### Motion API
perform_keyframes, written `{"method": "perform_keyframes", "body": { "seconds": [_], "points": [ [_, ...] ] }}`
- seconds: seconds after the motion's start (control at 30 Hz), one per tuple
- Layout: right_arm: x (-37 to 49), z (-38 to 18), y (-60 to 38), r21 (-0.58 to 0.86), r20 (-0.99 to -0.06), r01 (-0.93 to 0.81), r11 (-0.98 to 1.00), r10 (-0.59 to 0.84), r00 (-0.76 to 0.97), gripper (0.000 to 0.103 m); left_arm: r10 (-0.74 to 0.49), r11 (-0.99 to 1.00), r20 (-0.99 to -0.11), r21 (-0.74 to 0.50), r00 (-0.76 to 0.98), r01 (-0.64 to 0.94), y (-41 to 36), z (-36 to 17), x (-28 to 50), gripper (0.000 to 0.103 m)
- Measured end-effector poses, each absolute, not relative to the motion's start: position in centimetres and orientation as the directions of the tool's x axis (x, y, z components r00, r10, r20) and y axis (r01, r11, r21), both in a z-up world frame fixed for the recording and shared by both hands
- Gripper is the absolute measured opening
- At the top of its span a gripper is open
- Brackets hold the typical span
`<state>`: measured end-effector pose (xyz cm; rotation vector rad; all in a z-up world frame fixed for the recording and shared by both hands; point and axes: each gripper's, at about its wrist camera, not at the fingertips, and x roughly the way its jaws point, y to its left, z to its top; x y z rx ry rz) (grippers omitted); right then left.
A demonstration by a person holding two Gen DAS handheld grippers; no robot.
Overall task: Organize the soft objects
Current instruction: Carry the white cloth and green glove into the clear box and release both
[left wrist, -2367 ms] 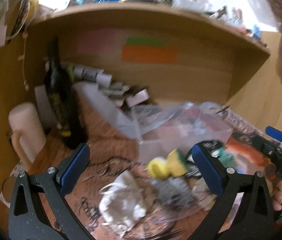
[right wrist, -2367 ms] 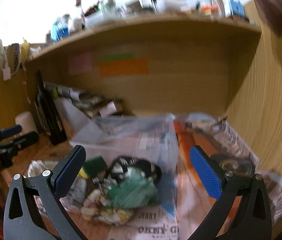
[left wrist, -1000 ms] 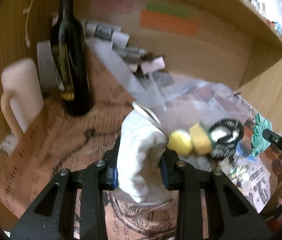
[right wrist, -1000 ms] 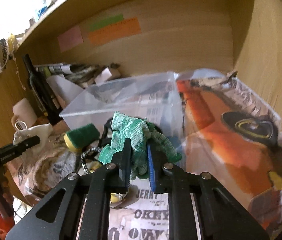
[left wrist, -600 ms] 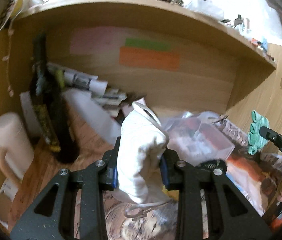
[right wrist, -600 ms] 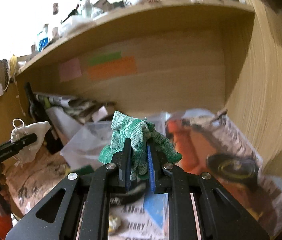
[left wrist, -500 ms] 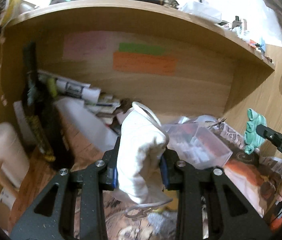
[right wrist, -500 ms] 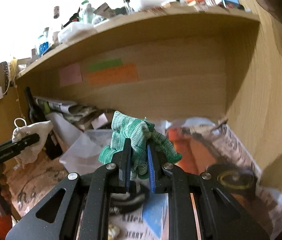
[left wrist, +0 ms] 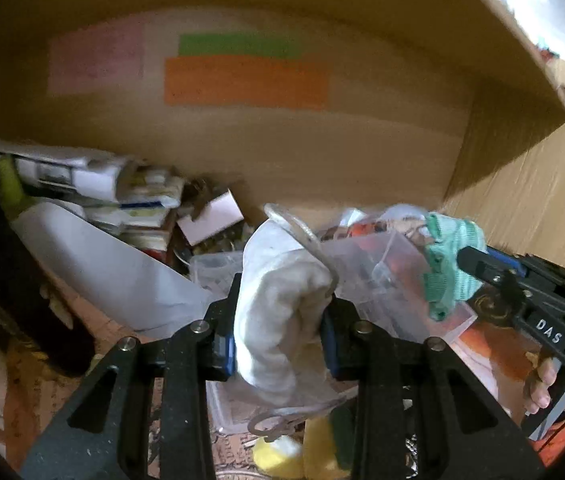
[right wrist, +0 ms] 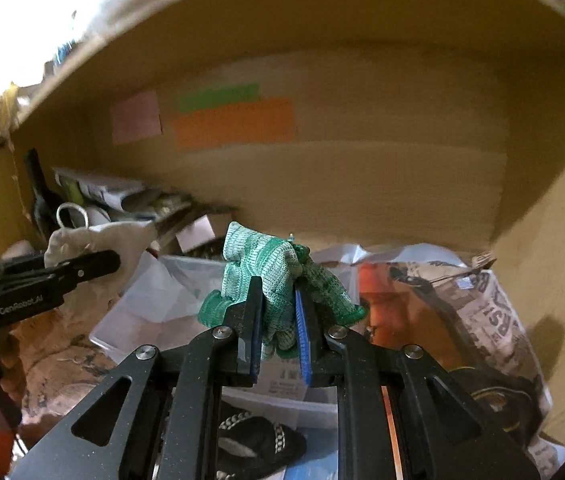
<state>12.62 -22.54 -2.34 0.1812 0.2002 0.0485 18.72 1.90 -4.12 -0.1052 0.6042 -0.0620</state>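
My left gripper (left wrist: 280,320) is shut on a white cloth pouch (left wrist: 278,312) with a drawstring loop, held above the near side of a clear plastic box (left wrist: 386,276). My right gripper (right wrist: 278,320) is shut on a green knitted cloth (right wrist: 270,268) and holds it over the same clear box (right wrist: 186,276). The green cloth (left wrist: 446,268) and the right gripper show at the right of the left wrist view. The white pouch (right wrist: 94,248) shows at the left of the right wrist view. A yellow-green sponge (left wrist: 322,448) lies below the left gripper.
A dark bottle (left wrist: 14,280) stands at the left. Rolled papers and small boxes (left wrist: 94,184) are piled against the wooden back wall under a shelf. Newspaper (right wrist: 474,312) covers the surface at the right. A black-and-white woven item (right wrist: 258,440) lies under the right gripper.
Both grippers closed on their cloths, lifted them off the pile and carried them forward to over the clear box. The two grippers now sit closer together.
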Motion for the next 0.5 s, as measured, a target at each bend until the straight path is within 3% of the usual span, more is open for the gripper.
{"method": "perform_keyframes", "body": {
  "seconds": [0.5],
  "points": [
    [19.6, -5.6, -21.4, 0.145, -0.417, -0.042, 0.989, 0.100, 0.903, 0.014, -0.143, 0.989, -0.742, -0.131, 0.655, 0.069, 0.8, -10.3, 25.3, 0.032]
  ]
}}
